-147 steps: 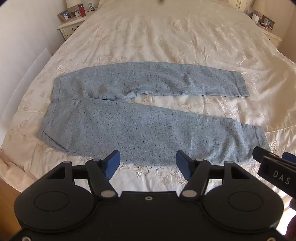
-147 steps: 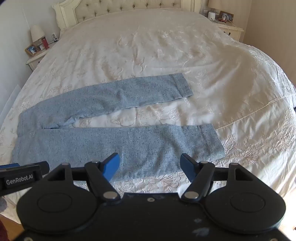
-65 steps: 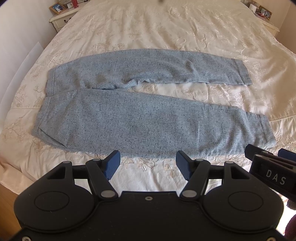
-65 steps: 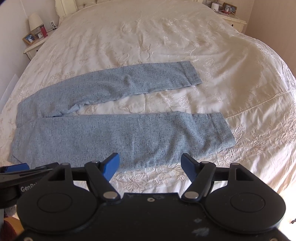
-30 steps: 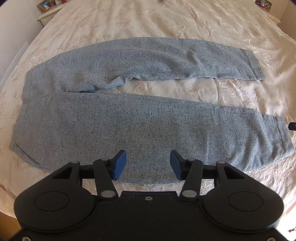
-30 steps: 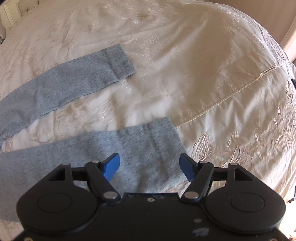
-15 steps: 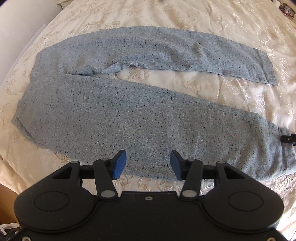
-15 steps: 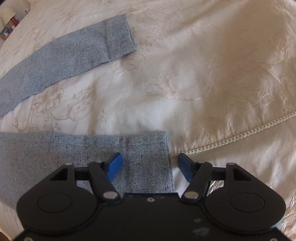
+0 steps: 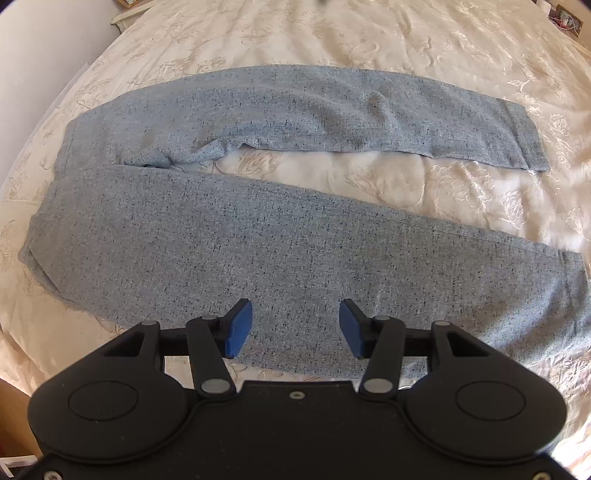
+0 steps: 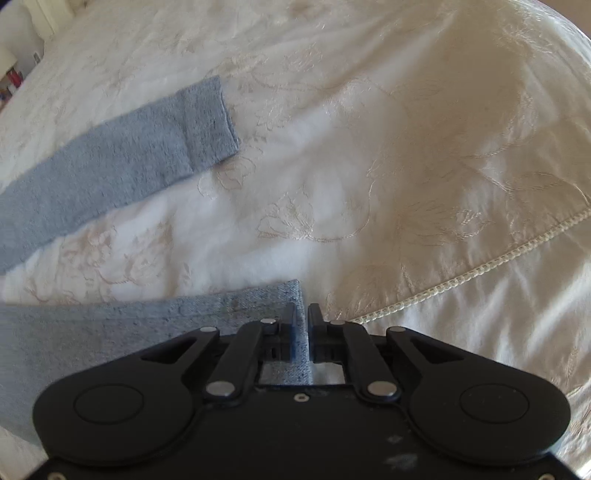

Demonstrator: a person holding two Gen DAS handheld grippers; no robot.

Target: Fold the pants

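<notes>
Grey-blue speckled pants (image 9: 258, 236) lie flat on the bed, waistband at the left, both legs stretching right and spread apart. My left gripper (image 9: 295, 328) is open and empty, low over the near leg's front edge around mid-thigh. My right gripper (image 10: 302, 325) is shut on the near leg's cuff (image 10: 291, 295) at its end edge. The far leg's cuff (image 10: 207, 122) lies flat further back in the right wrist view.
The bed is covered by a cream embroidered bedspread (image 10: 406, 147) with a corded seam (image 10: 480, 269) running near the right side. A nightstand corner (image 9: 127, 7) shows at the far left, beside a white wall (image 9: 37, 55).
My right gripper has dropped onto the near leg's cuff and shut on it. My left gripper has come lower and closer over the near leg, still open.
</notes>
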